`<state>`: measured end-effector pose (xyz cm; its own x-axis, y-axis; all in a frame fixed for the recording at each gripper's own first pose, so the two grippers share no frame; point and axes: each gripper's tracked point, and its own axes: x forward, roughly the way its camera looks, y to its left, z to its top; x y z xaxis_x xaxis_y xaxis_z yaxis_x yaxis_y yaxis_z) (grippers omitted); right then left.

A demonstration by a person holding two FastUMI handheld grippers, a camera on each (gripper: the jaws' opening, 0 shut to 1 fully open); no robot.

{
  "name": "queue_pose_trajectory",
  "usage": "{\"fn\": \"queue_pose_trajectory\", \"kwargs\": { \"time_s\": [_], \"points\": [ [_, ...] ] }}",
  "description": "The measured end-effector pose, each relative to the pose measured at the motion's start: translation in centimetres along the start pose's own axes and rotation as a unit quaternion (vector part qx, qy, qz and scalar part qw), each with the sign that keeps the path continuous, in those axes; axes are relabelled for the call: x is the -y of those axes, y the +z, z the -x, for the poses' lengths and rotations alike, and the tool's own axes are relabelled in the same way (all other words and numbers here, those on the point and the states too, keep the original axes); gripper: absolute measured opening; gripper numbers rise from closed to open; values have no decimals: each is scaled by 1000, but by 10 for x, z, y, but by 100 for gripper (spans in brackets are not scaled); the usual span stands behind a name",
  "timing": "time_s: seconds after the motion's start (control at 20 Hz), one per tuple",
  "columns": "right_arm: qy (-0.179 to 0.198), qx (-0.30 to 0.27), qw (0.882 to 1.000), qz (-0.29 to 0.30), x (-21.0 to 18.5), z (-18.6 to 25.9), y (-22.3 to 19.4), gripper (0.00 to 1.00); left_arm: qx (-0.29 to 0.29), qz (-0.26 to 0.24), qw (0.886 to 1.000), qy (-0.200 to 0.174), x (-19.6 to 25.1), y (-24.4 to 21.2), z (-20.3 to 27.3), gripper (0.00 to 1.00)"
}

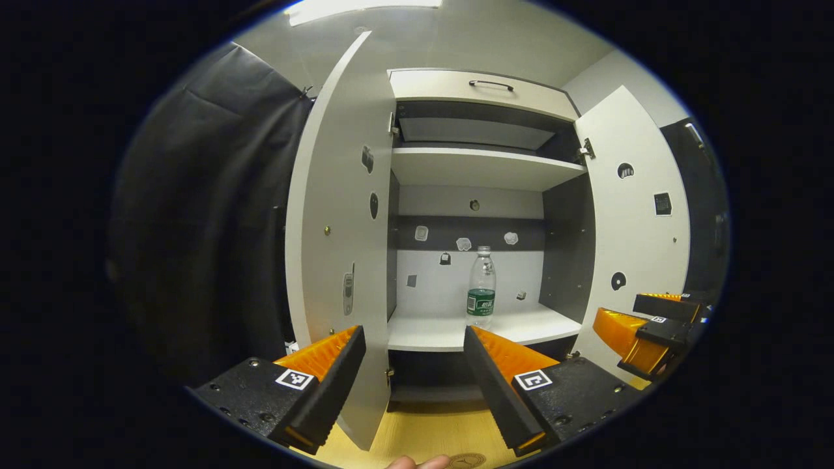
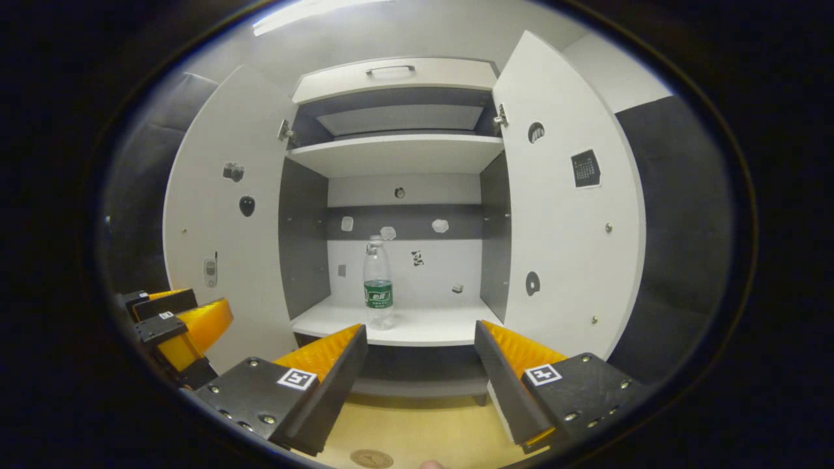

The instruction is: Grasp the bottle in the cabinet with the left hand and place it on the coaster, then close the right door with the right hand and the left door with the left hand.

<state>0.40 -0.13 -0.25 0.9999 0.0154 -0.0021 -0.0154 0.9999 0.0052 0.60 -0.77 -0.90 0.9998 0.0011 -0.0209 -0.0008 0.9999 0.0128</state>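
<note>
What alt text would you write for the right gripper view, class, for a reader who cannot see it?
A clear plastic bottle stands upright on the lower shelf of a cabinet with both doors open. The right gripper waits open before it, the left gripper alongside.

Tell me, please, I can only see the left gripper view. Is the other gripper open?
Observer: Yes. In the right gripper view the right gripper has its jaws wide apart with nothing between them.
Operator: Where is the whole coaster?
Observer: The coaster lies on the wooden table in front of the cabinet, at the bottom edge of the right gripper view.
Operator: Is the right door open all the way?
Observer: The right door is swung wide, its inner face turned toward that camera.
</note>
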Motion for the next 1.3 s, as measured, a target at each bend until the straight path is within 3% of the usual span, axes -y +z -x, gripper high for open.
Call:
{"fn": "queue_pose_trajectory", "kwargs": {
  "time_s": [0.6,1.05,1.1,1.3],
  "points": [
    [-8,5,1000,-7,19,-14,6,100,1,0,1000,-14,22,-2,-32,96],
    [-20,-12,1000,-3,39,-20,1,100,-2,-9,999,-40,60,-11,-94,96],
    [-23,-12,1000,-1,42,-20,1,96,-3,-9,999,-44,65,-12,-102,96],
    [-30,-15,999,-2,52,-21,2,100,-5,-12,998,-57,84,-15,-140,96]
  ]
}}
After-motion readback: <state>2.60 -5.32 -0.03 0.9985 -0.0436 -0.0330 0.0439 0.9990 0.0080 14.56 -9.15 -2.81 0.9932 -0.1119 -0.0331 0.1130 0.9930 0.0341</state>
